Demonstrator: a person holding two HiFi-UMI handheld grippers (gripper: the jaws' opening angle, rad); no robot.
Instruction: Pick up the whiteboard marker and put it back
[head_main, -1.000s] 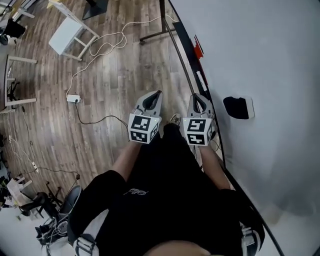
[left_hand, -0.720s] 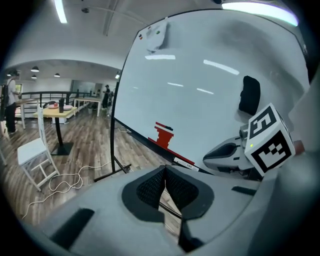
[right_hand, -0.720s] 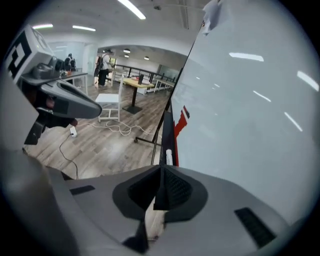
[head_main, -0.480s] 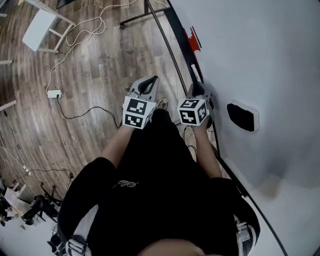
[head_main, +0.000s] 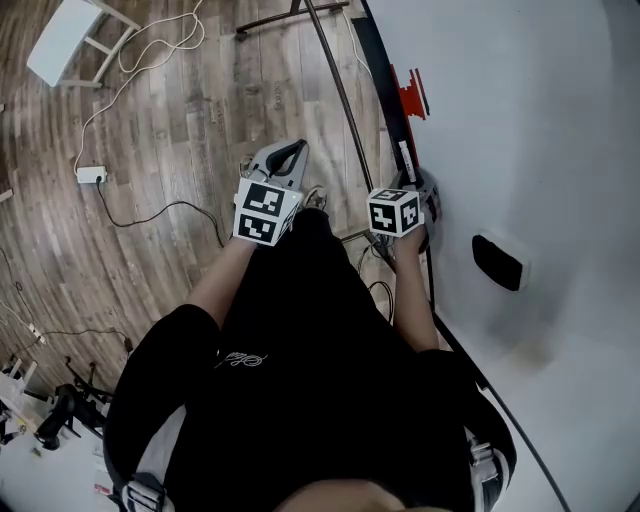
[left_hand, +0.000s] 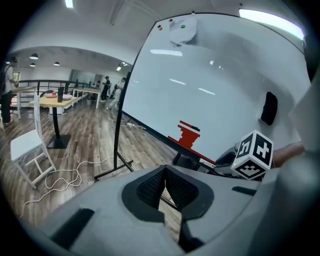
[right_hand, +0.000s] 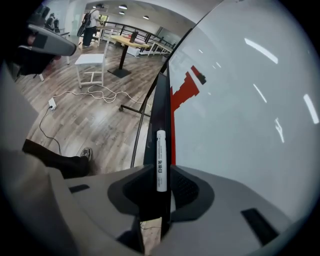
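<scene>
The white cylindrical whiteboard marker (right_hand: 160, 160) lies centre-frame on the black whiteboard ledge (right_hand: 161, 110). Its long axis runs straight ahead, near end between the right gripper's (right_hand: 162, 170) narrowly parted jaws. The left gripper (left_hand: 164, 170) is closed and farther off.

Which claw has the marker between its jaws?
The right claw: the white marker lies between its parted jaws, on the tray. The left claw has its jaws together, empty.

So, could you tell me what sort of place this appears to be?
Probably an open-plan office or workshop: a big whiteboard on a stand, a table and white chair further back, and a cable with a power strip across the wood-look floor.
</scene>
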